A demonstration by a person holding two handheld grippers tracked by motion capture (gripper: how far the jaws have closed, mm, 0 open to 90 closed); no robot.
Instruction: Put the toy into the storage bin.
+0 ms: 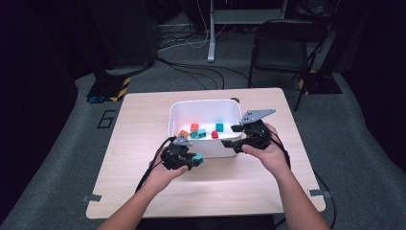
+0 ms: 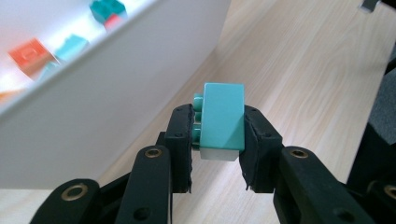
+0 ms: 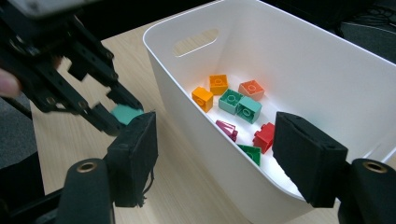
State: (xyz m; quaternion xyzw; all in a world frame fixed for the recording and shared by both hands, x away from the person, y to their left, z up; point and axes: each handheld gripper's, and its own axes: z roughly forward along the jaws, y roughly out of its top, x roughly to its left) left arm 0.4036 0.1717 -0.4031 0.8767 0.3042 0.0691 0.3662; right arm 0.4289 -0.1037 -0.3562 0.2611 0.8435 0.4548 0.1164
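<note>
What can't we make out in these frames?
- Teal brick, left gripper view: its flanks are covered by the left tongs; the studs are half hidden behind a pad.
- Same brick, right gripper view: just a corner shows, behind the right tongs.
- White bin, high view: the bricks inside are too small to count.
- Green brick, right gripper view: partly cut off by the bin's near wall.

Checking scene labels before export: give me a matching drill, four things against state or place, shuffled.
Things:
1. left gripper
2. right gripper
3. red brick
4. white bin

States:
A. stands on the wooden table
B. open, jaws astride the bin's near wall
C. shut on a teal brick
D. lies on the bin floor

Pairs: 1-C, 2-B, 3-D, 4-A
</note>
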